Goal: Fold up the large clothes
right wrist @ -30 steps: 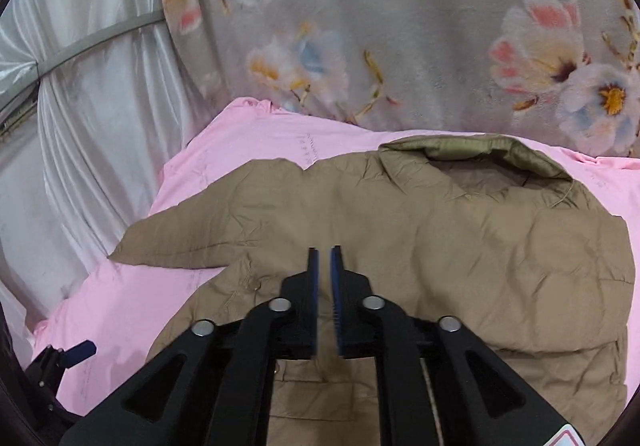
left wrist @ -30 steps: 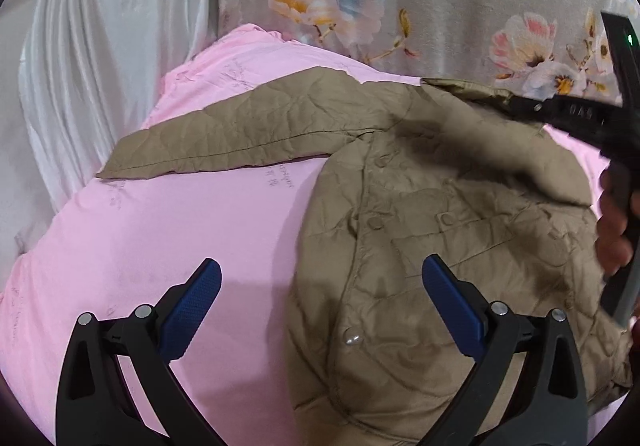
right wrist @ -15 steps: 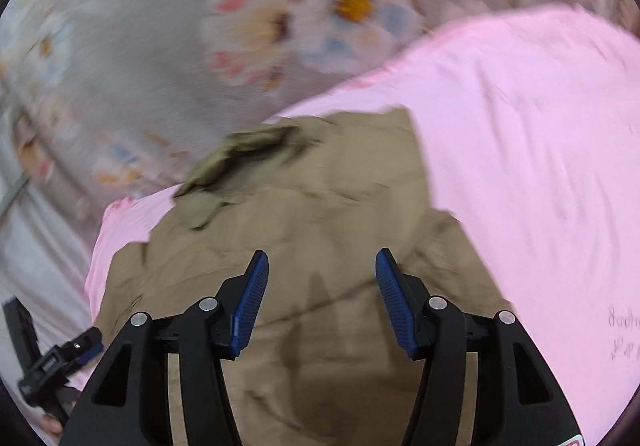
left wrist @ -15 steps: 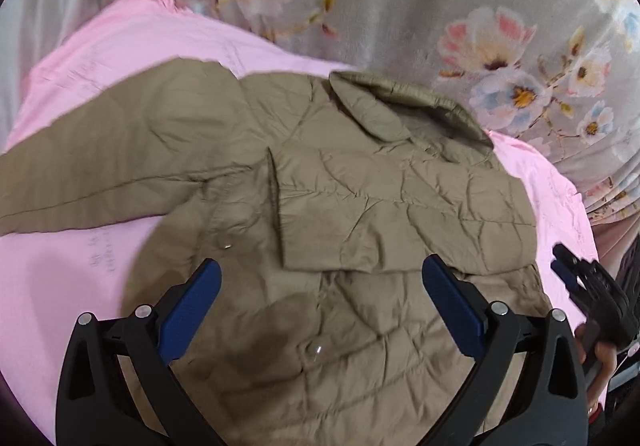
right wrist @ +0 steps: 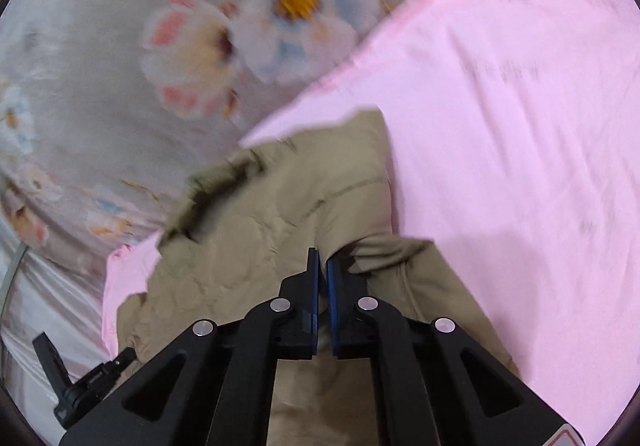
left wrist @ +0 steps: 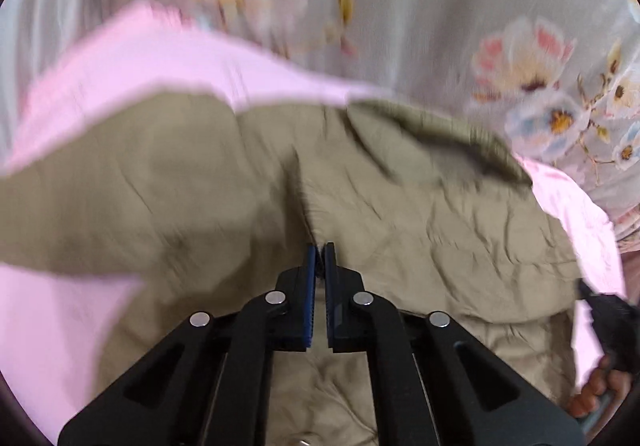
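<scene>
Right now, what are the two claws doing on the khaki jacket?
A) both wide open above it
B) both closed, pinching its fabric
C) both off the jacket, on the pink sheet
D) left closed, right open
B: the left claw and right claw each show blue pads nearly together with khaki jacket fabric bunched at the tips.

We see an olive-khaki quilted fabric jacket (left wrist: 400,213) on a plain pale pink bedsheet (right wrist: 520,125), bordered by a grey cloth printed with pink, white and blue flowers with yellow centres (left wrist: 520,57). Our left tool (left wrist: 319,252) and right tool (right wrist: 322,266) are matte black with blue pads.
</scene>
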The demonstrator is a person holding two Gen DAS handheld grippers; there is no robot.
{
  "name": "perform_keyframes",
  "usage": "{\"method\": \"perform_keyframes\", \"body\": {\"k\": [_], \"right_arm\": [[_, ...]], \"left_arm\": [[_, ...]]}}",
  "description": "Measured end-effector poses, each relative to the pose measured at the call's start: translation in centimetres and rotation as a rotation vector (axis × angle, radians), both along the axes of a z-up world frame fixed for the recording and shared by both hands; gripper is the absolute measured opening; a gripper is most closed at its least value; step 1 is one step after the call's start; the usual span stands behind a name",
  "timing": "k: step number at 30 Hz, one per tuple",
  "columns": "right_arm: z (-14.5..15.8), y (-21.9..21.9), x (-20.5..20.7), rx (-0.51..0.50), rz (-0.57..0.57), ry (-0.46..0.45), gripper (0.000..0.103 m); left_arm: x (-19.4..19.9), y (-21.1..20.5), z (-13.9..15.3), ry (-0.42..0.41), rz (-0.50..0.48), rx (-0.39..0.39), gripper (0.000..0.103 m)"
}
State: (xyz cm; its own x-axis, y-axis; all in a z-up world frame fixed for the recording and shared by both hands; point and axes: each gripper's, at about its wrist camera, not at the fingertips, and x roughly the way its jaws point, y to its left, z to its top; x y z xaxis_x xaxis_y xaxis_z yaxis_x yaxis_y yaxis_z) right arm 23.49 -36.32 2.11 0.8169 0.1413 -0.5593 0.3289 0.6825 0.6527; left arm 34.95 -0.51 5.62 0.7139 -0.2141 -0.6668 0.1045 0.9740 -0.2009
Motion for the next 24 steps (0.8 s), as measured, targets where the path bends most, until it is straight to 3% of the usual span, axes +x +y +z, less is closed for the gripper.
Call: {"method": "perform_keyframes", "body": {"k": [2, 4, 6, 8, 13, 18, 24], "right_arm": [[1.2, 0.9, -0.7, -0.106, 0.009, -0.032, 0.004], [0.0, 1.7, 0.4, -0.185, 0.04, 0.038, 0.004], [-2.5, 1.9, 1.5, -0.184, 0.068, 0.144, 0.004], [-4.0, 1.9, 2.3, -0.162, 0.084, 0.207, 0.004], [-4.0, 2.5, 2.0, -0.236, 0.094, 0.247, 0.003], [-4.0, 2.6, 0.5, -0.236, 0.096, 0.256, 0.003], [-3.9, 3.5, -4.5, -0.205, 0.102, 0.246, 0.003]], "left_arm": [[-0.2, 0.5, -0.2, -0.033, 0.005, 0.036, 0.003], [0.4, 0.3, -2.4, -0.008, 0.0, 0.098, 0.003], [0.8, -0.3, -5.4, 0.036, -0.002, 0.159, 0.003], [0.6, -0.1, -5.7, 0.044, 0.003, 0.146, 0.003], [-0.1, 0.0, -6.2, 0.063, 0.002, 0.154, 0.004], [-2.2, -0.3, -6.1, 0.064, 0.007, 0.174, 0.004], [-8.7, 1.0, -6.3, 0.065, -0.002, 0.173, 0.004]]}}
